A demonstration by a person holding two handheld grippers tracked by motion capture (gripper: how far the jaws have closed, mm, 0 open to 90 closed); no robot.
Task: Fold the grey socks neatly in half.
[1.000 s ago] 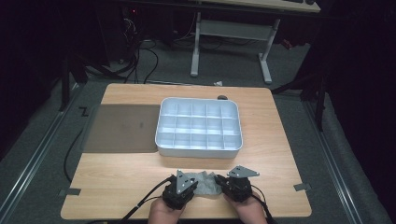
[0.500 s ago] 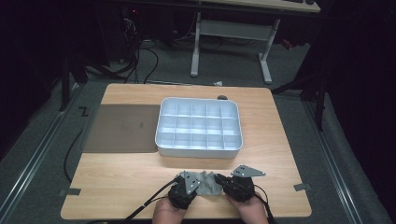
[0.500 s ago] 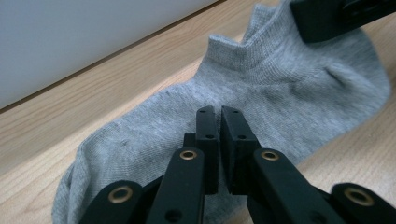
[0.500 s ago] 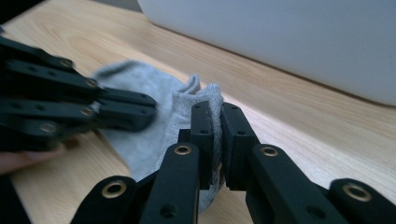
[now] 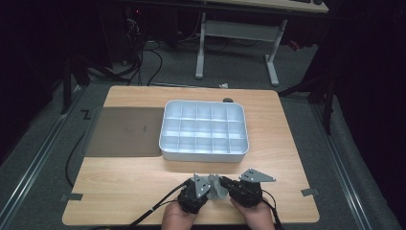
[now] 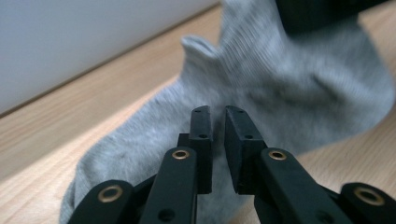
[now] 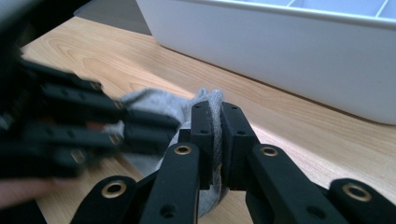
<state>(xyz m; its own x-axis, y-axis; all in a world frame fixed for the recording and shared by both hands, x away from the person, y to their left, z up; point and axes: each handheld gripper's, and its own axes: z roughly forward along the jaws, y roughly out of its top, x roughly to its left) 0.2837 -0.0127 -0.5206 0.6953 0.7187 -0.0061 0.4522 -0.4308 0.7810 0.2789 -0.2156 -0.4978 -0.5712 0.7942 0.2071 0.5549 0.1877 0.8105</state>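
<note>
A grey sock (image 5: pixel 216 188) lies bunched on the wooden table near its front edge, between my two grippers. My right gripper (image 7: pixel 218 109) is shut on a folded edge of the sock (image 7: pixel 154 100), with the fabric pinched between its jaws. My left gripper (image 6: pixel 218 114) has its jaws nearly together over the sock (image 6: pixel 289 79), seemingly pinching thin fabric. In the high view the left gripper (image 5: pixel 209 188) and the right gripper (image 5: pixel 227 187) almost touch, each held in a hand. The left gripper (image 7: pixel 135 126) looks blurred in the right gripper view.
A white tray (image 5: pixel 206 155) divided into several empty compartments stands mid-table, just beyond the grippers; its wall (image 7: pixel 280 56) is close ahead. A dark mat (image 5: pixel 124 132) lies to its left. A small dark object (image 5: pixel 228 100) sits behind the tray.
Both hands have shifted slightly right and forward. The left gripper has drawn closer to the right one, with the sock between them.
</note>
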